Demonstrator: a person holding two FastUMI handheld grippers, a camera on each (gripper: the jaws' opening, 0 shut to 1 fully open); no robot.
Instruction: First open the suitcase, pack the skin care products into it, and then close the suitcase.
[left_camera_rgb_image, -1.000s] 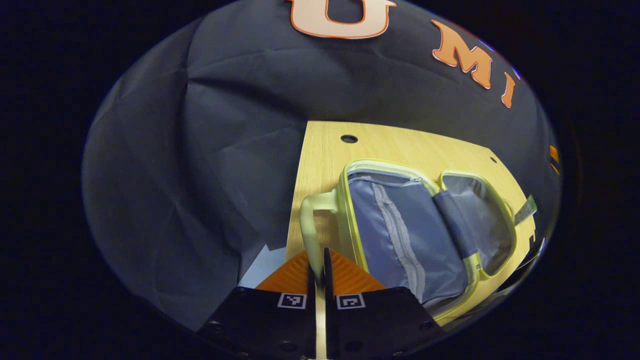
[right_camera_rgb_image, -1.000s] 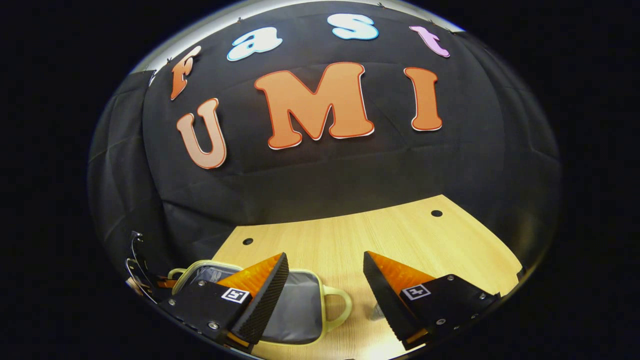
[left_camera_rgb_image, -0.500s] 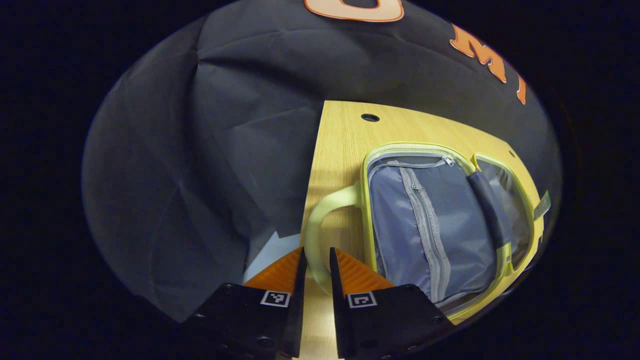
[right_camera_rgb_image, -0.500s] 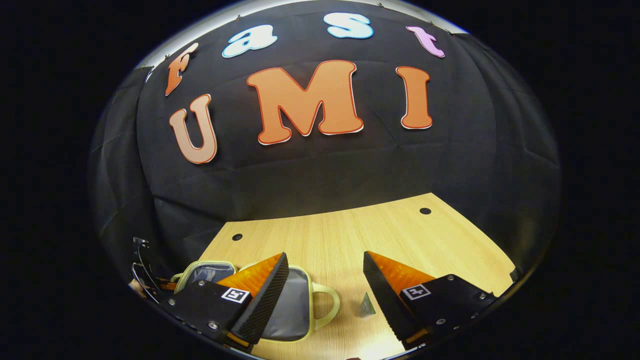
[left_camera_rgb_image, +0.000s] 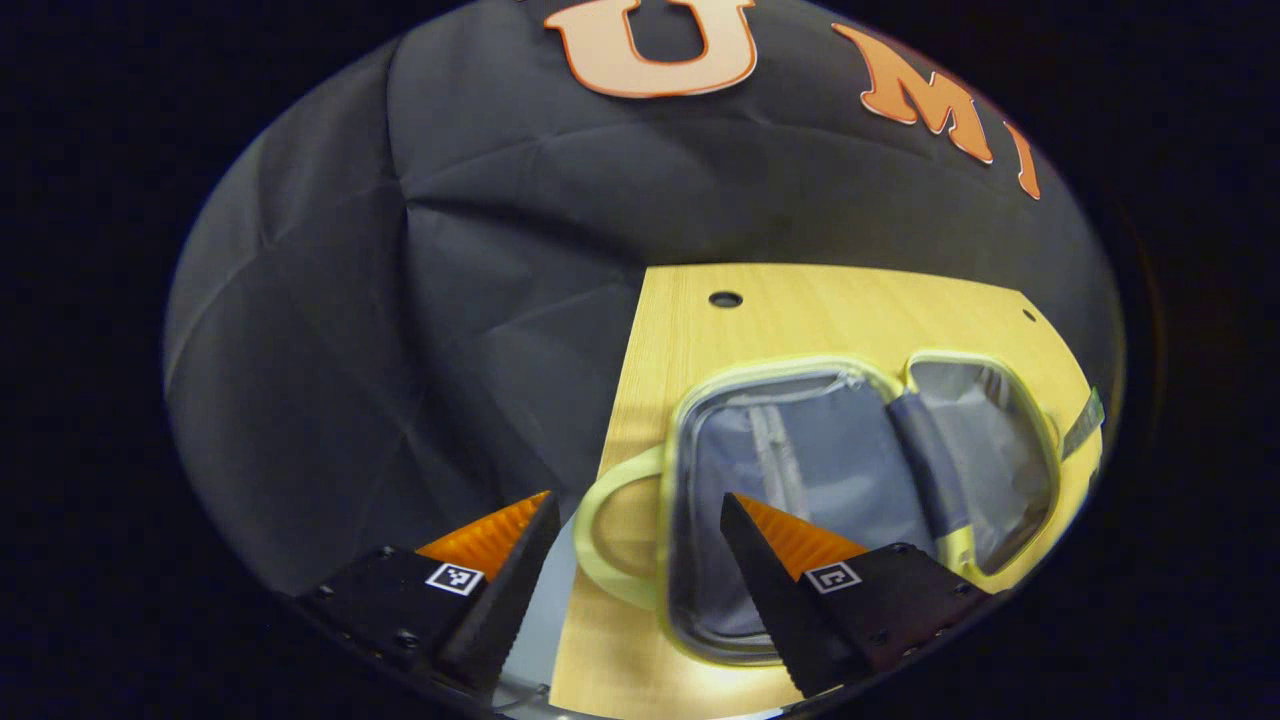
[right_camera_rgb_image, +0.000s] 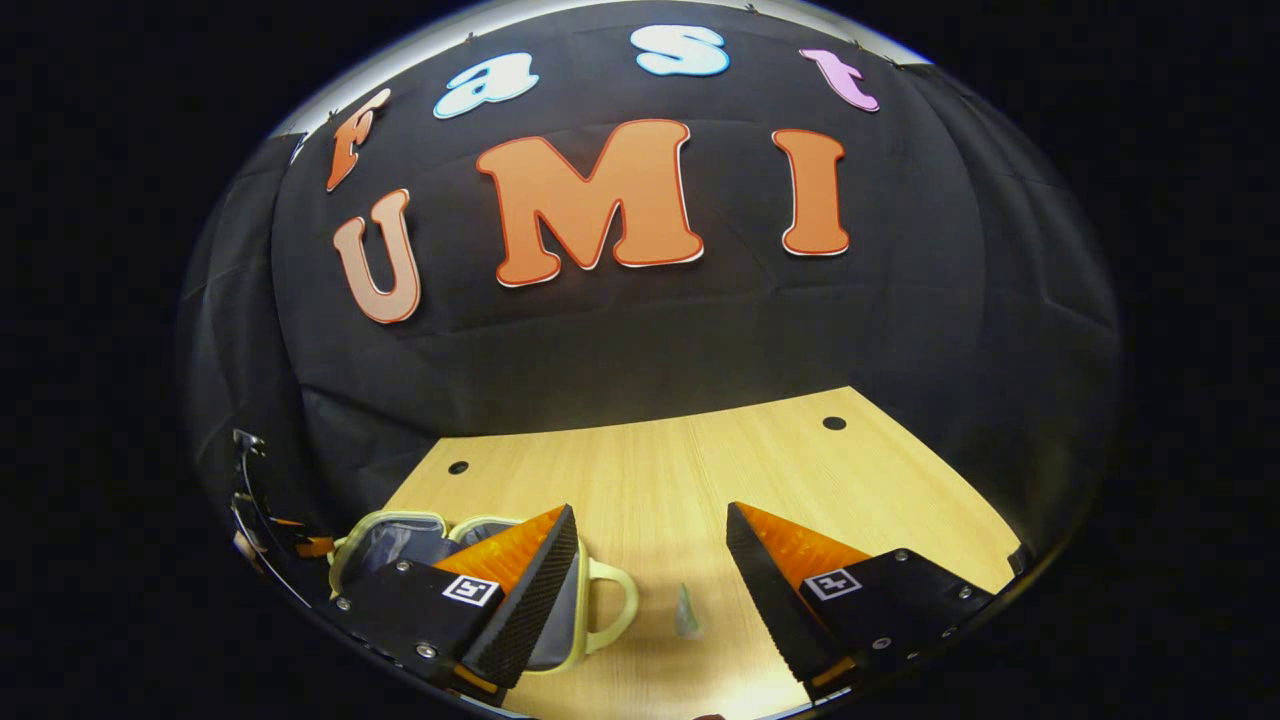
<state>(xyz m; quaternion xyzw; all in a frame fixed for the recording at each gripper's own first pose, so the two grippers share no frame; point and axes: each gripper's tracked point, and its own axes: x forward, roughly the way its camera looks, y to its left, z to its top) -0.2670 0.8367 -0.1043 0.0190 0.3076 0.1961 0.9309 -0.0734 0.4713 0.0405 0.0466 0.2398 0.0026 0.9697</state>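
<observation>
With fingers spread wide and gripping nothing, left claw (left_camera_rgb_image: 635, 535) above worktop (left_camera_rgb_image: 800, 305) edge, pale handle (left_camera_rgb_image: 600, 545) between its fingers. Just beyond, suitcase (left_camera_rgb_image: 800, 450) lying open, grey lining up. Right claw (right_camera_rgb_image: 650, 555) likewise wide apart and empty, small skin care product (right_camera_rgb_image: 686, 612) on wood between its fingers.

In the right gripper view, the right claw (right_camera_rgb_image: 648, 560) has one finger covering most of the open suitcase (right_camera_rgb_image: 400, 535), so you can't really see inside. The little pale skin care thing (right_camera_rgb_image: 686, 612) on the surface (right_camera_rgb_image: 700, 470) is too small to make out. In the left gripper view the suitcase's near rim (left_camera_rgb_image: 720, 655) is blurry, and the right edge cuts off a small item (left_camera_rgb_image: 1083, 425) at the far right.
</observation>
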